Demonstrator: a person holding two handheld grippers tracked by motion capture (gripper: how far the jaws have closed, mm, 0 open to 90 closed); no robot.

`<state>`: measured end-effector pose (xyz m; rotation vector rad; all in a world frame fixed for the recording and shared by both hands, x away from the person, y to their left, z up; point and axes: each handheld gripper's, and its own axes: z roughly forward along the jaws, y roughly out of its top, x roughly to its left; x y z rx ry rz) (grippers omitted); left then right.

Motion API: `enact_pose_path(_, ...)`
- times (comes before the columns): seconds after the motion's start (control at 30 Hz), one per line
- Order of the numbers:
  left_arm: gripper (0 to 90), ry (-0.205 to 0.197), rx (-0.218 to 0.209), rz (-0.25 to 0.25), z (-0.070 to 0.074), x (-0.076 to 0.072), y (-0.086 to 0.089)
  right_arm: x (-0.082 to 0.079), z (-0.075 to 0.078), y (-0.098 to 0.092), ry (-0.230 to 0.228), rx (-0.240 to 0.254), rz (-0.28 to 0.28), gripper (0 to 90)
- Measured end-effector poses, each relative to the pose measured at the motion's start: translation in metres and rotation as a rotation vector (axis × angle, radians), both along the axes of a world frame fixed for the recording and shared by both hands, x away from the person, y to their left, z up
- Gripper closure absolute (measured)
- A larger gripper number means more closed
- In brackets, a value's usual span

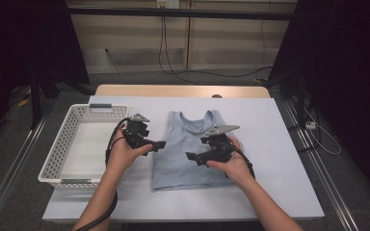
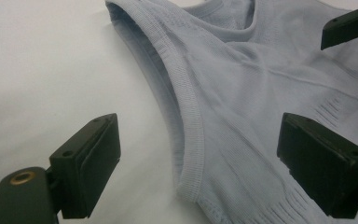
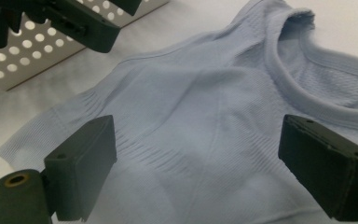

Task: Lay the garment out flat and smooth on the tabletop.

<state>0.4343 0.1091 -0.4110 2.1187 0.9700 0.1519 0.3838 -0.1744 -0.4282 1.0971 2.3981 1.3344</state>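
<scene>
A light blue sleeveless top (image 1: 183,159) lies flat on the white table cover, neckline toward the far side. My left gripper (image 1: 160,144) hovers at its left edge. In the left gripper view its jaws stand open (image 2: 205,149) either side of the ribbed armhole hem of the top (image 2: 242,102), not pressing it. My right gripper (image 1: 192,158) is over the middle of the garment, pointing left. In the right gripper view the pads are wide apart (image 3: 205,158) above the top's chest fabric (image 3: 191,112), with nothing pinched.
A white perforated basket (image 1: 58,154) stands at the table's left, beside the left hand, and its wall (image 3: 18,60) appears in the right gripper view. White cover (image 1: 279,144) stretches bare to the right of the top. Cables lie on the floor beyond the table.
</scene>
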Motion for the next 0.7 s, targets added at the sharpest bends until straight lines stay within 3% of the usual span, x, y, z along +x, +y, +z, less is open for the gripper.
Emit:
enact_pose_path(0.4,13.5,0.015,-0.005,-0.005,-0.001,0.002,-0.002,-0.013,0.001,0.019,0.004,0.038,0.077,11.7)
enact_pose_path(0.7,13.6,0.019,-0.003,0.001,-0.004,0.004,0.000,-0.025,-0.004,0.039,0.010,0.018,0.151,14.1)
